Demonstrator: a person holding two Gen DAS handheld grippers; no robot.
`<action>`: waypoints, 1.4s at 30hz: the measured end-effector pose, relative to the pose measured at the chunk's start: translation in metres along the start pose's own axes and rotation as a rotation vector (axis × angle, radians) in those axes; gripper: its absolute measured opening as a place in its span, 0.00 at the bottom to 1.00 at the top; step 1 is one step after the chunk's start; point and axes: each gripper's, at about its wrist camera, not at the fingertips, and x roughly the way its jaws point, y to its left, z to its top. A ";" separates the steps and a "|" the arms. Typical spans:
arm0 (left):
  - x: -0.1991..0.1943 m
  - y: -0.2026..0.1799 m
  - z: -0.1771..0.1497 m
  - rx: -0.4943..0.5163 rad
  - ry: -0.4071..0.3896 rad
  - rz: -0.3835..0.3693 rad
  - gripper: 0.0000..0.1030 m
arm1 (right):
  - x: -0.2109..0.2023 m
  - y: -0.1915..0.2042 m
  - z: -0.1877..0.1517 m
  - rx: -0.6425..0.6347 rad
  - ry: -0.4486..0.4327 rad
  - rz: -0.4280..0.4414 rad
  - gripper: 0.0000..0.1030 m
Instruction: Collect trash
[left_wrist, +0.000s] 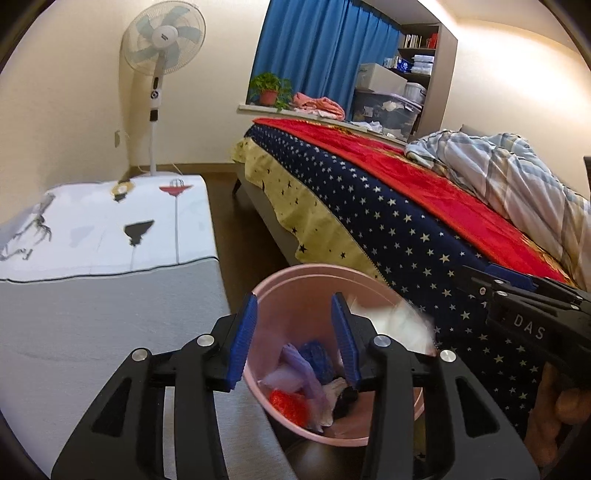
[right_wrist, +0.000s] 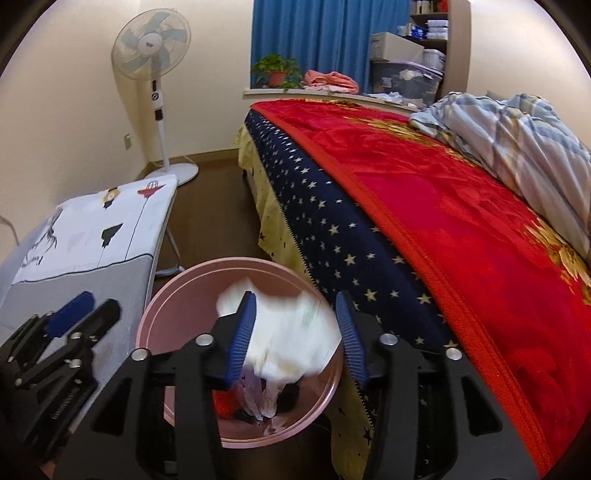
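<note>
A pink trash bin (left_wrist: 295, 284) stands on the floor between the bed and a low table; it also shows in the right wrist view (right_wrist: 173, 291). It holds purple, blue, red and white scraps (left_wrist: 306, 373). My left gripper (left_wrist: 295, 325) is open and empty above the bin. My right gripper (right_wrist: 295, 325) is open above the bin, with a blurred white piece of trash (right_wrist: 291, 339) between and below its fingers, apart from the right pad. The same white piece (left_wrist: 402, 325) shows blurred at the bin's right rim.
A bed with a red blanket (right_wrist: 443, 206) and star-patterned cover (left_wrist: 388, 221) lies at the right. A cloth-covered low table (left_wrist: 103, 229) is at the left. A standing fan (left_wrist: 159, 74) is by the far wall. A potted plant (left_wrist: 269, 88) sits on the sill.
</note>
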 end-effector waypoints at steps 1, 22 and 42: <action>-0.005 0.001 0.001 0.007 -0.006 0.006 0.44 | -0.003 -0.001 0.000 0.008 -0.006 0.003 0.56; -0.133 0.036 -0.012 -0.002 -0.069 0.192 0.91 | -0.084 0.022 -0.032 0.032 -0.134 0.156 0.95; -0.213 0.081 -0.084 -0.142 -0.041 0.354 0.92 | -0.143 0.075 -0.106 -0.071 -0.125 0.151 0.95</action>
